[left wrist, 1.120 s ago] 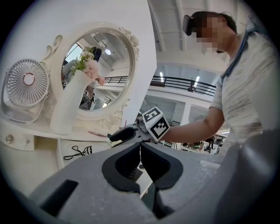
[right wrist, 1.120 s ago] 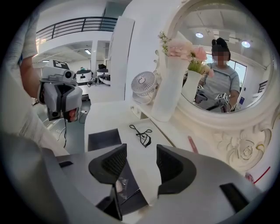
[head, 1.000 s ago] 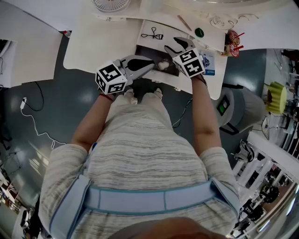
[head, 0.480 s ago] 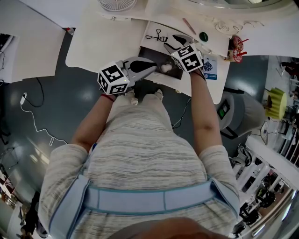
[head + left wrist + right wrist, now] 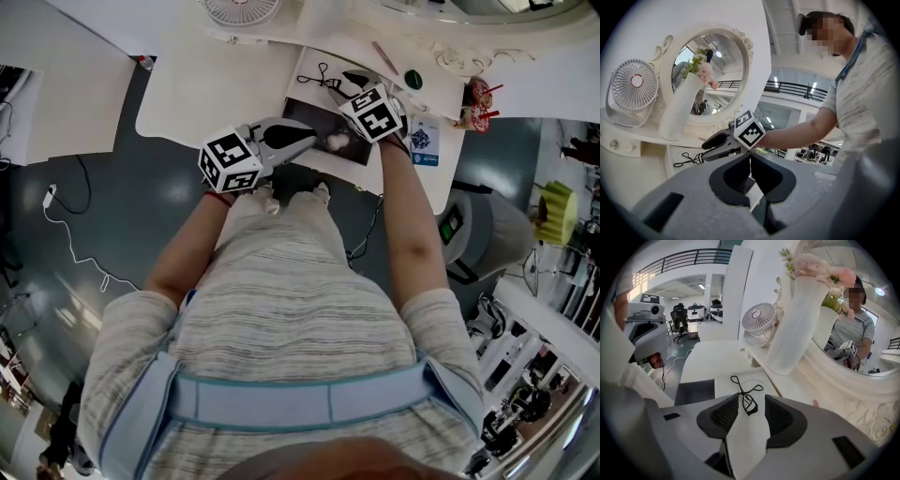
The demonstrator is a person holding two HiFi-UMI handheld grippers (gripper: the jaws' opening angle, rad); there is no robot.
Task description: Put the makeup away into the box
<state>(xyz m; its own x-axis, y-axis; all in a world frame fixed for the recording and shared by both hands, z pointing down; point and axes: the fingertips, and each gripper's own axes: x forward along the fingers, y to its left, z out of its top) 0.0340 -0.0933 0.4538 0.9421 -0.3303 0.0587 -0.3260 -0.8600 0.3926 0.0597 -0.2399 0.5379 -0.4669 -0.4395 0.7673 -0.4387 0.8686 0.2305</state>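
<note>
As my right gripper [image 5: 751, 398] sinks toward the top centre of the head view, closer to the dresser than a second ago, its jaws have just been narrowing. They remain well apart and press on nothing. The eyelash curler [image 5: 743, 389] lies flat between their tips on a white sheet [image 5: 724, 380], and I judge it untouched. I read this as the approach to a pick, with the grasp not yet made and the curler not yet put away. The dark open box [image 5: 305, 114] sits just below the sheet in the head view, and a pale puff [image 5: 336, 141] already rests inside it. In the right gripper view the curler's long axis runs from upper left to lower right, nearly along the gap between the jaws. Its looped handles point away toward the upper left and its clamp head points toward the gripper, so closing should pinch it across its narrow width. My left gripper [image 5: 750, 159] hangs level at the box's lower left, jaws together with nothing between them.
</note>
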